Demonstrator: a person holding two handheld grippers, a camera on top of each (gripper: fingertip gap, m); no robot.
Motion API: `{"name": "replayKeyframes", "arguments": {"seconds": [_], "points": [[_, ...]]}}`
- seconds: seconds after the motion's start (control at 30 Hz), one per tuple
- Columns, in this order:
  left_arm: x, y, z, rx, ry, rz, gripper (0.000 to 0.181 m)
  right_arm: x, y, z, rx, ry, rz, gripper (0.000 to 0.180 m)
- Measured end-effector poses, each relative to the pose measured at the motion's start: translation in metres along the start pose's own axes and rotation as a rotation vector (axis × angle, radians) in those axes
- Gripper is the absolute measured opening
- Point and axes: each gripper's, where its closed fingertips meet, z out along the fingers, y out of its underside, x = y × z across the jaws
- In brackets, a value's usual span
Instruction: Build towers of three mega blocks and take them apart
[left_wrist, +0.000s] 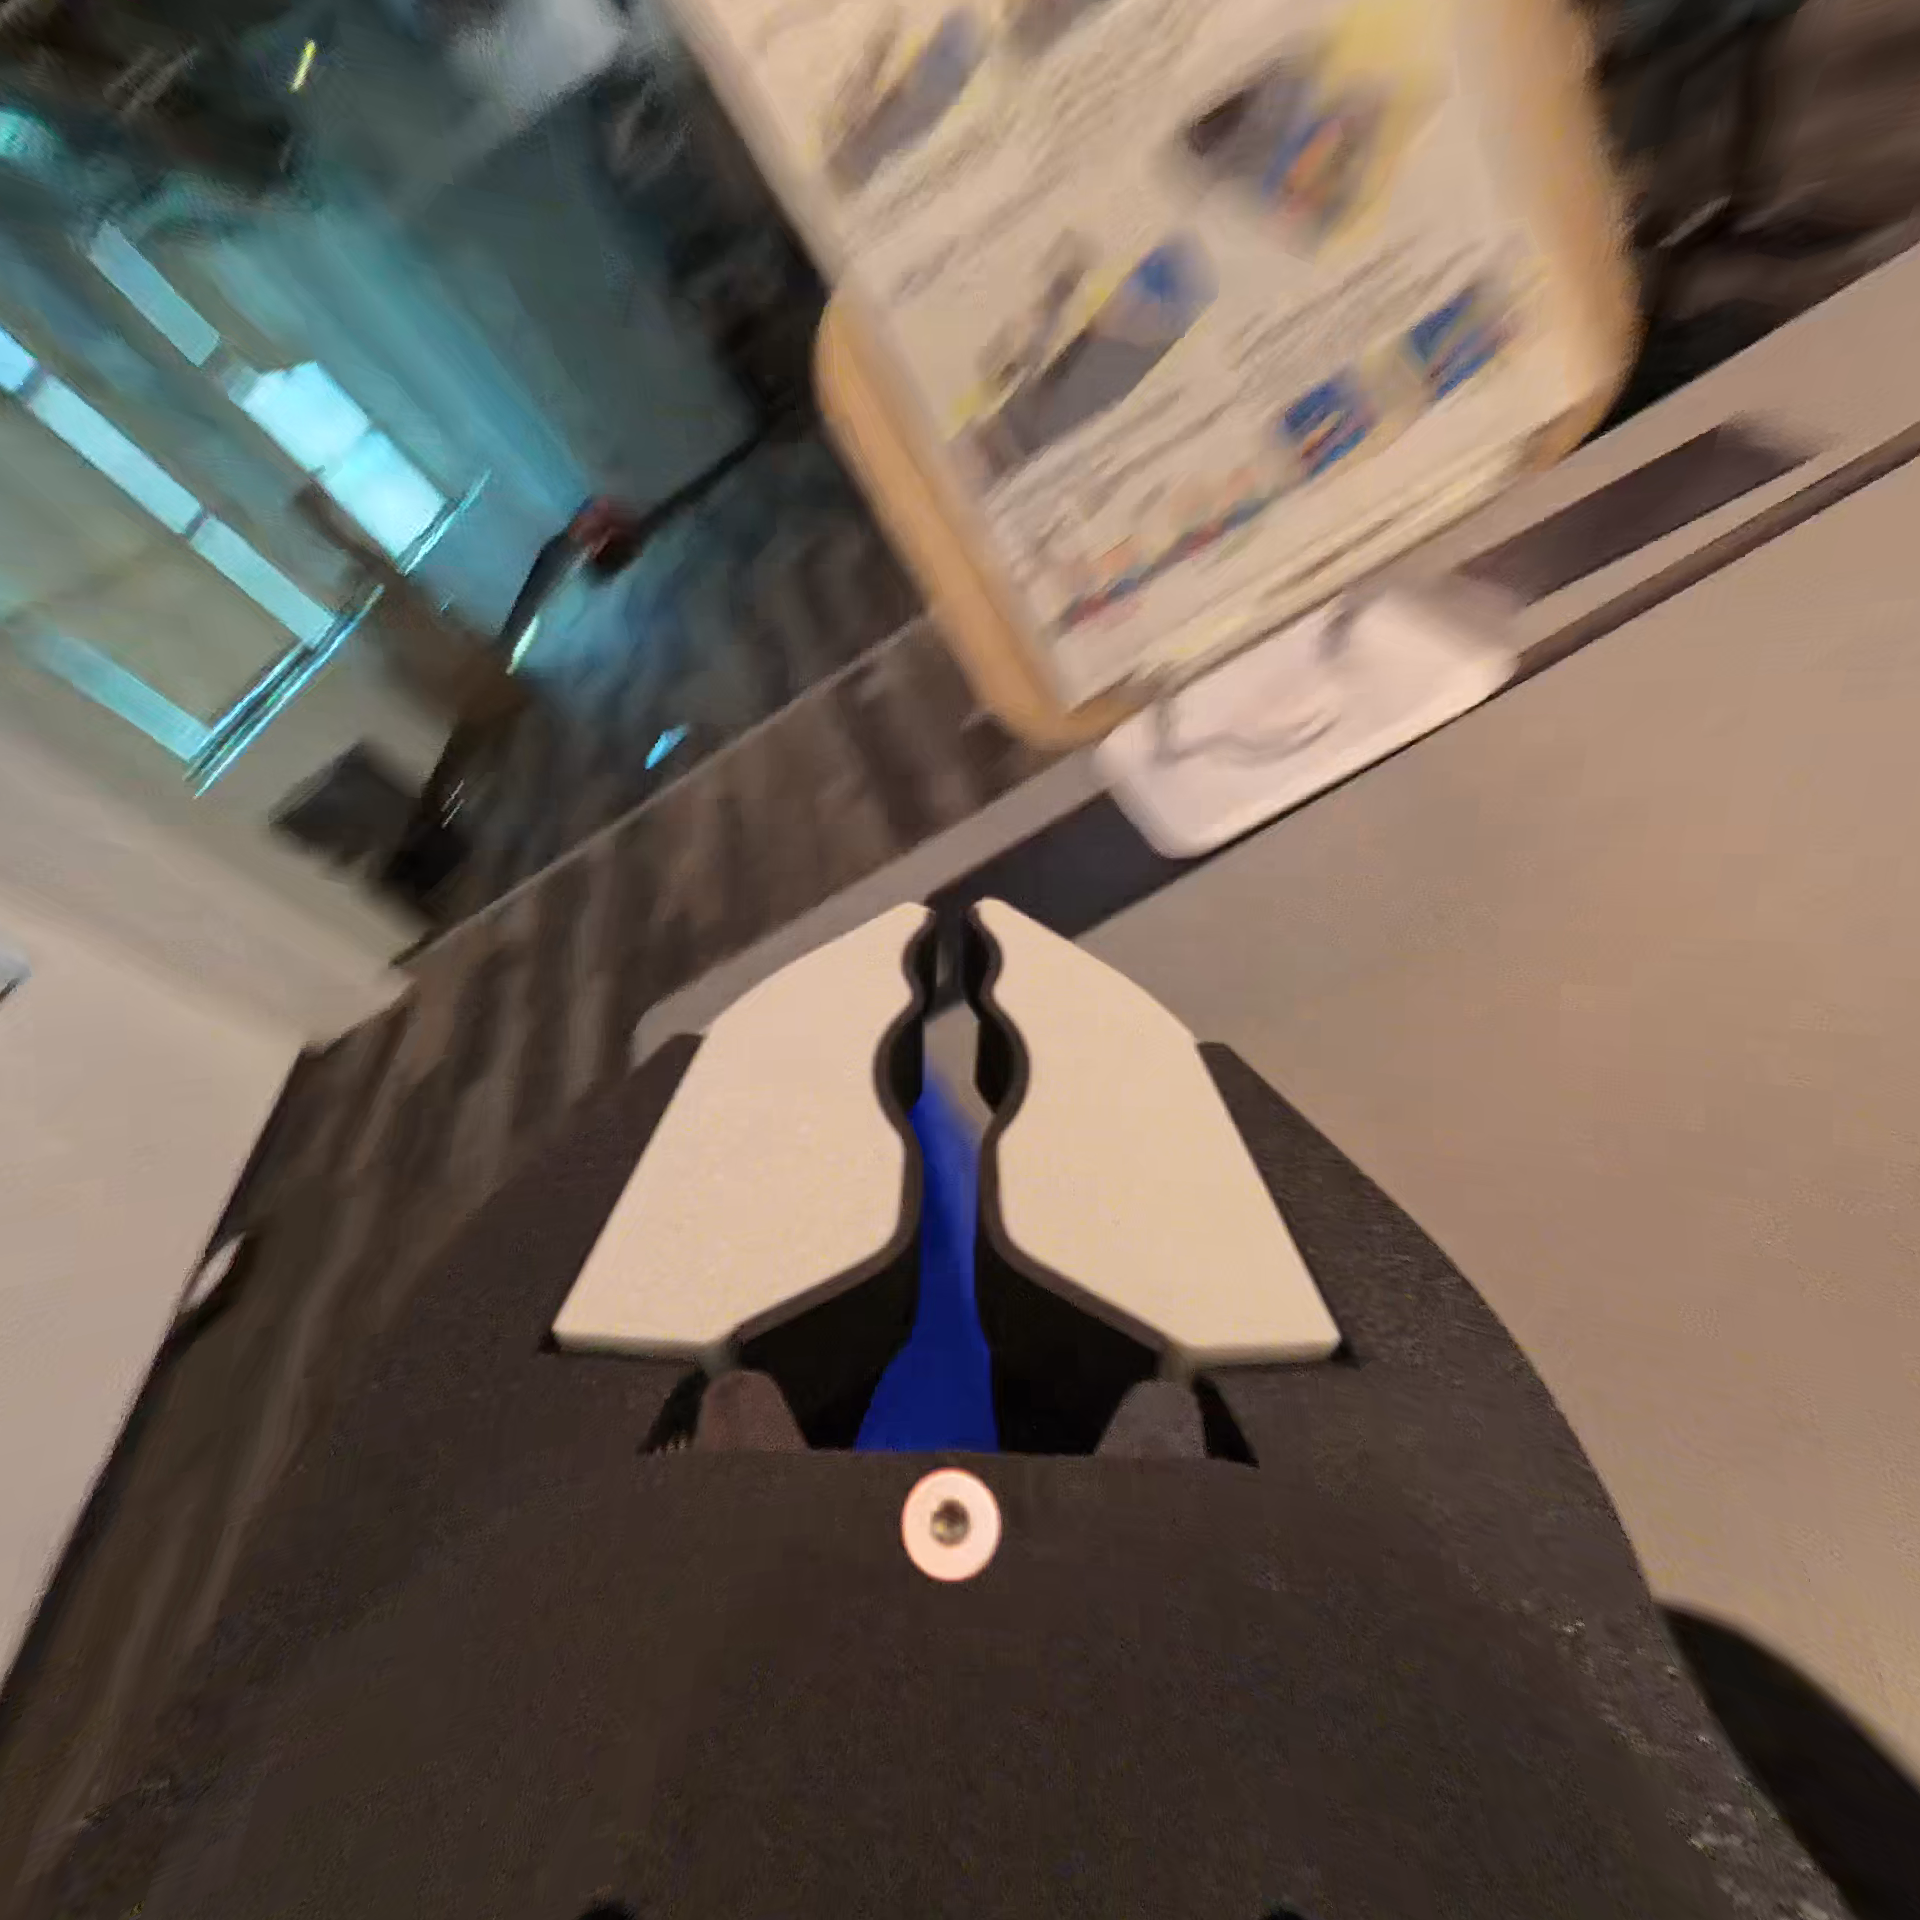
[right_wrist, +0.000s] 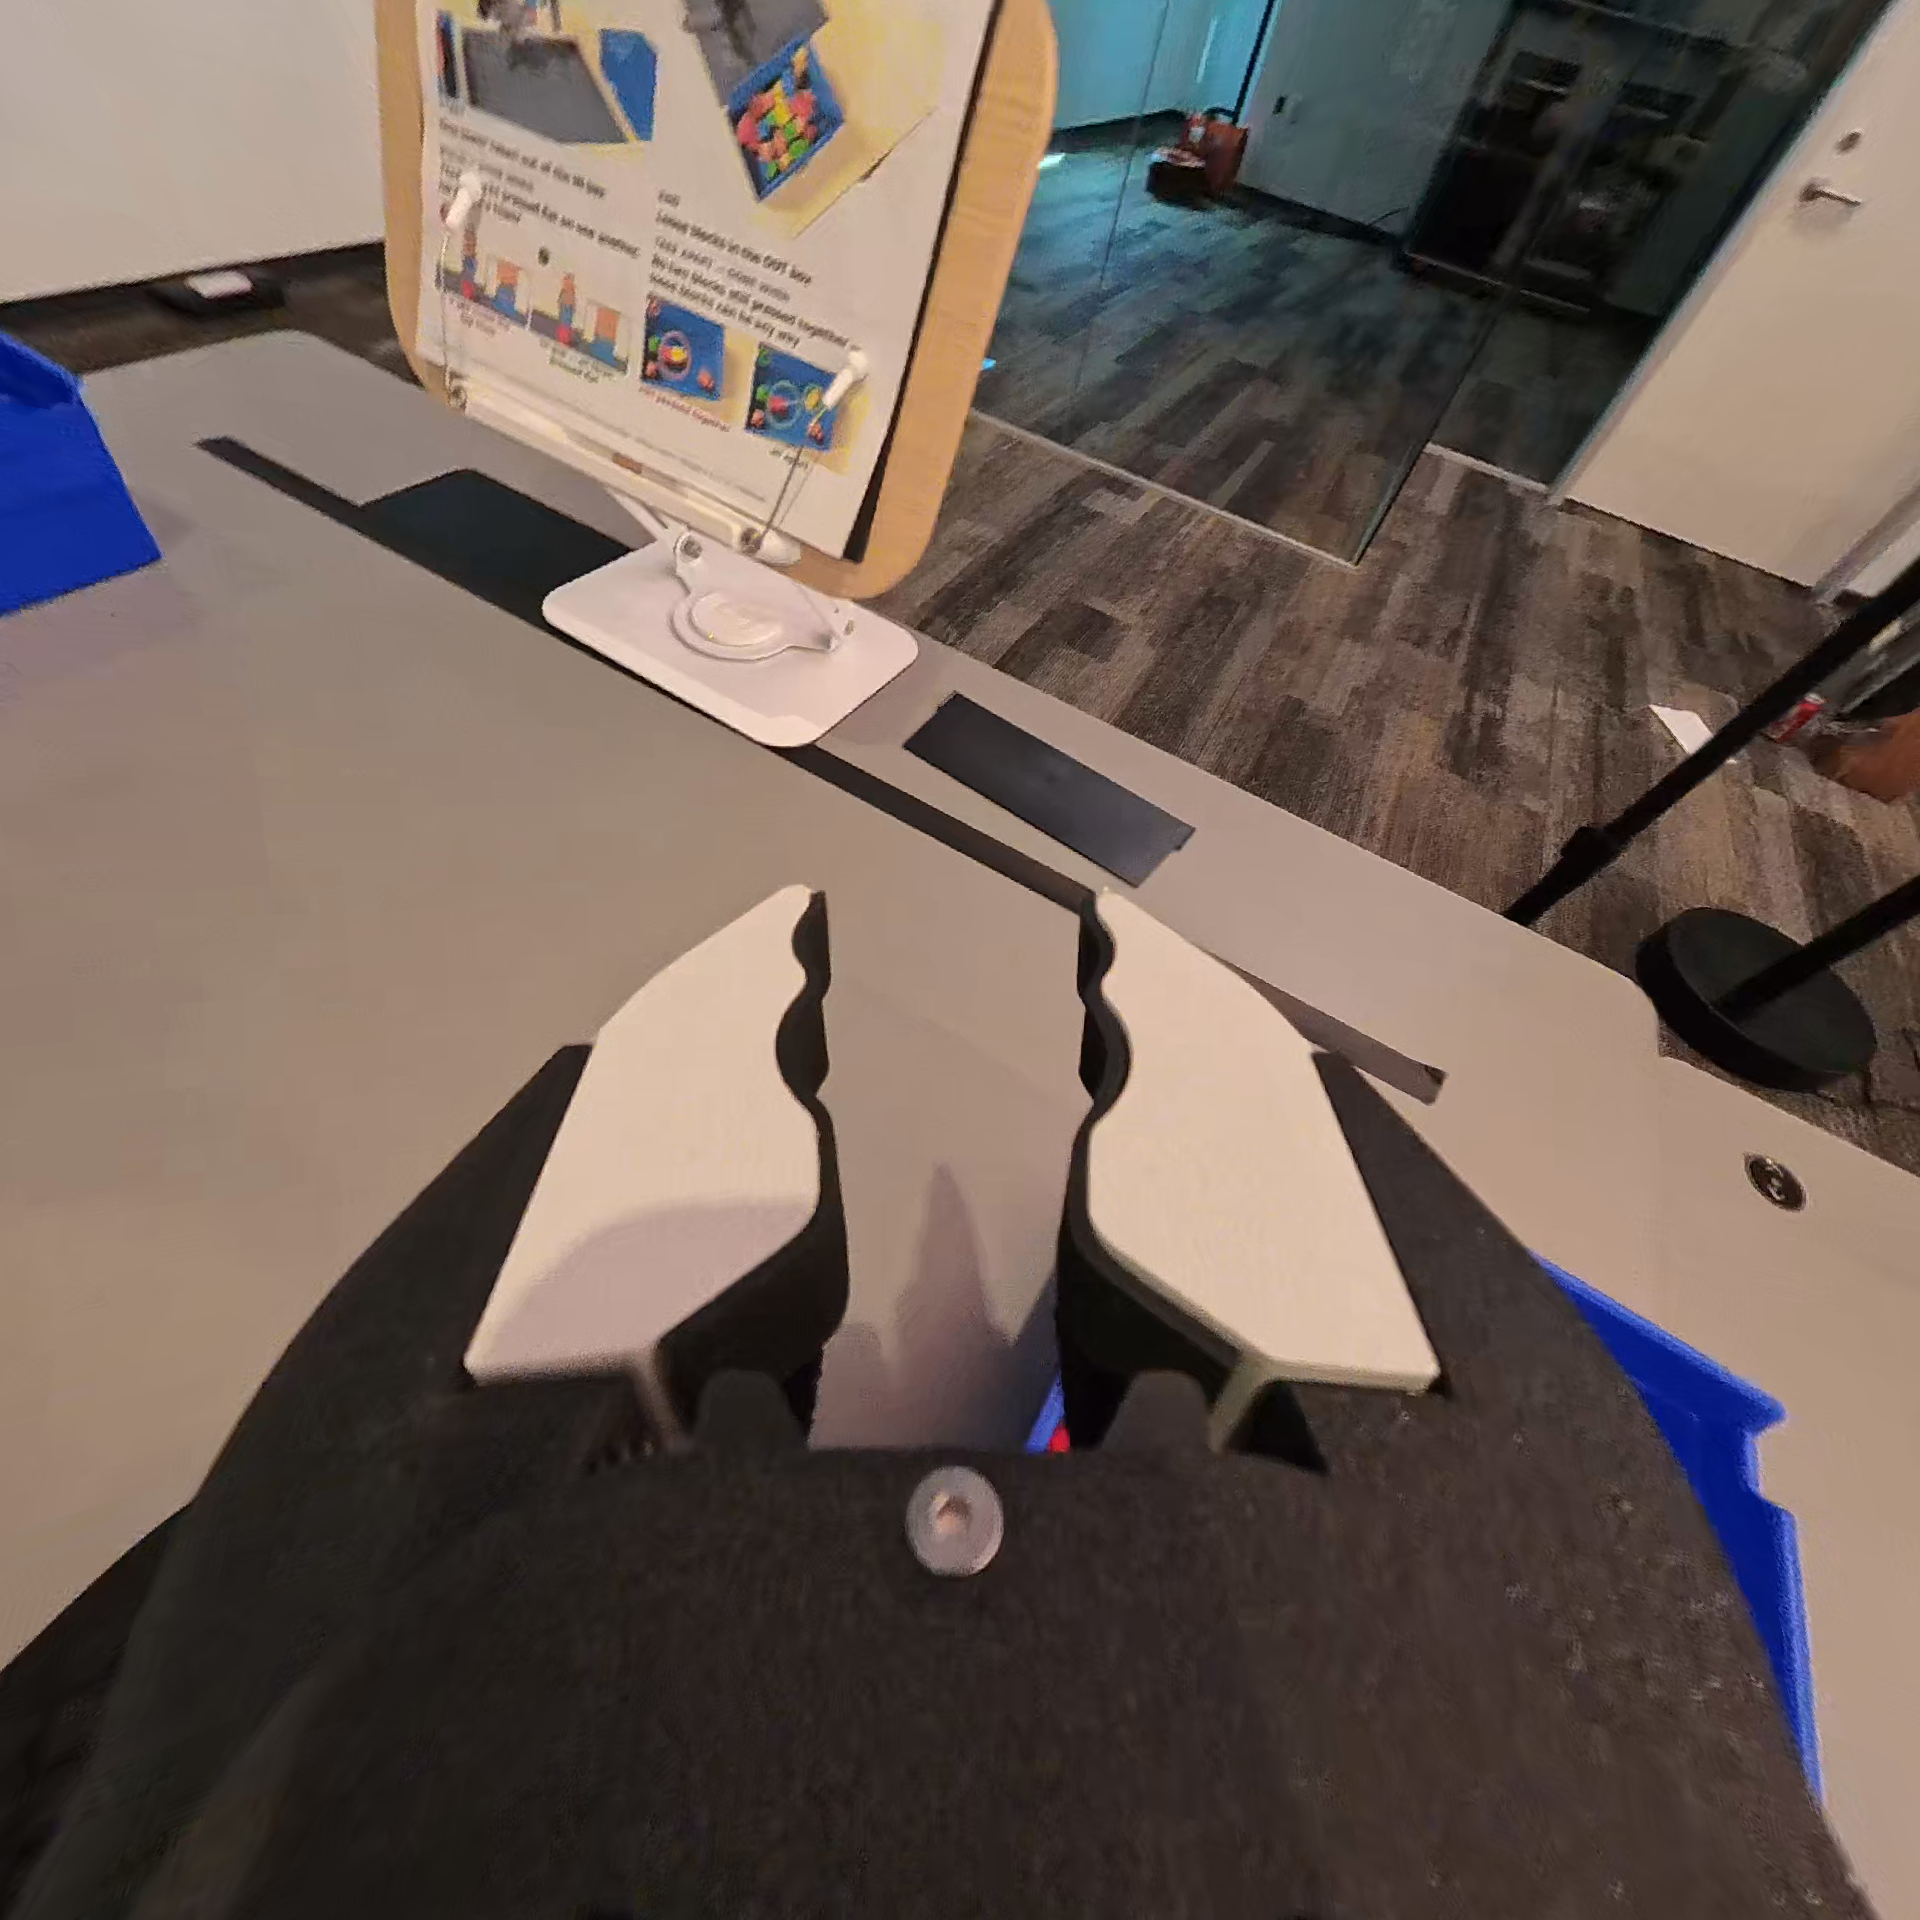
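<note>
Left gripper (left_wrist: 951, 920) nearly closed (blue plastic beneath), right gripper (right_wrist: 951, 909) wide over matte grey table (right_wrist: 364, 831).

Left view heavy motion blur; right sharp, even indoor light, wide-angle warp.

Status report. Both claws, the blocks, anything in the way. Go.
Left claw shut, empty. Right claw open, empty, above grey table. No blocks clearly in view; blue bin below right claw. Instruction board on stand ahead.

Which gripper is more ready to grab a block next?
Probably the right gripper: its jaws are open and empty, with a blue bin beside it. The left gripper is nearly shut and its view is blurred.
</note>
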Motion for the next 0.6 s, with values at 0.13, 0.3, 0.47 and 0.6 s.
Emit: {"name": "replayKeyframes", "arguments": {"seconds": [0.13,0.3,0.47,0.6], "points": [[-0.055,0.091,0.019,-0.266,-0.147,-0.053,0.031,-0.001,0.000,0.010,-0.043,0.023,-0.044,0.045],[-0.054,0.182,0.074,-0.355,0.003,-0.364,0.046,-0.006,0.001,0.006,-0.032,-0.015,-0.033,0.045],[-0.055,0.227,0.110,-0.459,0.041,-0.530,0.058,-0.013,0.005,-0.001,0.008,-0.099,0.021,0.045],[-0.055,0.245,0.131,-0.511,0.037,-0.582,0.061,-0.004,0.017,-0.002,-0.017,-0.088,0.061,0.045]]}}
